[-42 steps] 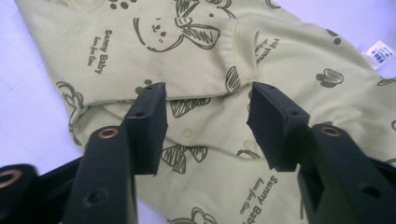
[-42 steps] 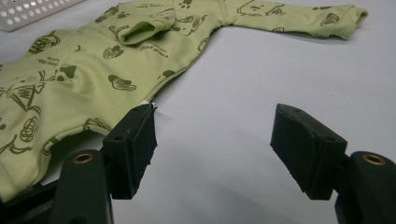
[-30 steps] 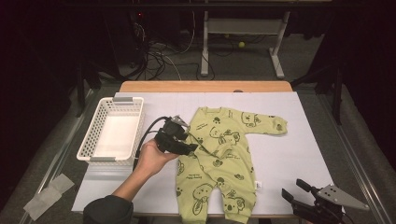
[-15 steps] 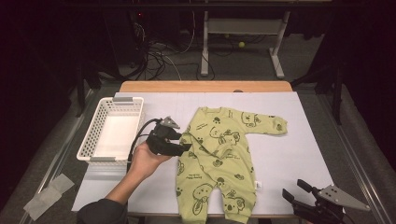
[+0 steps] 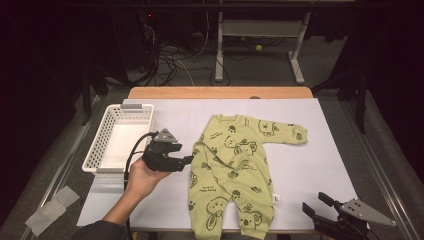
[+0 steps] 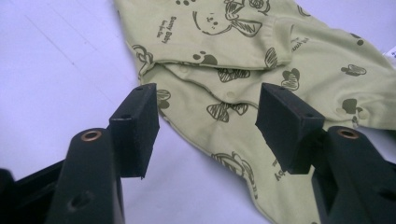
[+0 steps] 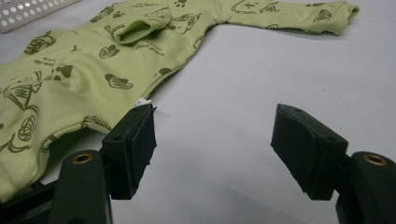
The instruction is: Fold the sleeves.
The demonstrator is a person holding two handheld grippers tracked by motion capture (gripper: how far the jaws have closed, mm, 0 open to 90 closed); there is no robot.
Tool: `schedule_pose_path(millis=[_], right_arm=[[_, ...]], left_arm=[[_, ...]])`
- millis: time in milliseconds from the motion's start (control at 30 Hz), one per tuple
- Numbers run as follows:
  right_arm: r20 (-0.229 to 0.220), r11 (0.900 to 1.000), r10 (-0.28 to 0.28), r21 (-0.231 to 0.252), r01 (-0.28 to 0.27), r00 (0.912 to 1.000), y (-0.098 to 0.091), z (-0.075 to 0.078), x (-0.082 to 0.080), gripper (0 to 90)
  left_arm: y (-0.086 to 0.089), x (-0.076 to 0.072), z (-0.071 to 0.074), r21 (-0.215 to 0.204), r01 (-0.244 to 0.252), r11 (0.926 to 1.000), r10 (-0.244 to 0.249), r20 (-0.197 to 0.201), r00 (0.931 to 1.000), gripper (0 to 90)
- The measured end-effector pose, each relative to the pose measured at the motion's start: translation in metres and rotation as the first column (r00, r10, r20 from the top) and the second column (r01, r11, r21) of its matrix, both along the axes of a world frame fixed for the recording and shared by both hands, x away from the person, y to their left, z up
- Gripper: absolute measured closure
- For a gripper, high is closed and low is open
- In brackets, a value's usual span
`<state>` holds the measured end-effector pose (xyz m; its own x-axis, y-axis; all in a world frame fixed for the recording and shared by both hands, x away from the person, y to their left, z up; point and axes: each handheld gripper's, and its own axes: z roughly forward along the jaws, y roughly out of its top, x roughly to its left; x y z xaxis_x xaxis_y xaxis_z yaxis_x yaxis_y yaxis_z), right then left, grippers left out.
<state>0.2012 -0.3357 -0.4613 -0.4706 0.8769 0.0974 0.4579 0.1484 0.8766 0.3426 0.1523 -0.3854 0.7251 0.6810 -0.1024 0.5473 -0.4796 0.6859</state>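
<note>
Spread flat on the white worktop (image 5: 310, 160): a pale green baby romper (image 5: 235, 170) printed with dark cartoon animals, neck toward the far edge, legs toward the near edge, one sleeve folded across the chest, the other stretched out to the right. Held in a hand (image 5: 140, 181) just left of the romper's side hem: the left gripper (image 5: 186, 161), pointing toward the fabric, fingers (image 6: 135, 128) apart and just opened a little wider, nothing clamped, the romper's edge lying on the worktop beyond the gap in the left gripper view. Low at the near right corner: the right gripper (image 5: 314, 206), well apart from the romper's leg, fingers (image 7: 133, 142) spread wide over bare worktop, gripping nothing, with the garment's side and its small white label to the left in the right gripper view. Left of the hand: a white perforated plastic basket (image 5: 100, 150), standing on the worktop's left edge.
</note>
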Motion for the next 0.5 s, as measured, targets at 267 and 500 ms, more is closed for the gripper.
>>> schedule_pose_path(millis=[267, 500], right_arm=[[0.002, 1.0, -0.006, 0.001, 0.006, 1.0, -0.0014, -0.0003, -0.0016, 31.2], [0.003, 0.9999, -0.012, 0.0, 0.012, 0.9999, -0.0015, -0.0001, -0.0037, 31.2]], left_arm=[[0.0067, -0.0016, -0.0066, -0.01, -0.019, 0.9998, 0.02, 0.01, 0.9998, 33.4], [0.0099, -0.0084, -0.009, -0.004, -0.035, 0.9994, 0.036, 0.029, 0.999, 33.4]])
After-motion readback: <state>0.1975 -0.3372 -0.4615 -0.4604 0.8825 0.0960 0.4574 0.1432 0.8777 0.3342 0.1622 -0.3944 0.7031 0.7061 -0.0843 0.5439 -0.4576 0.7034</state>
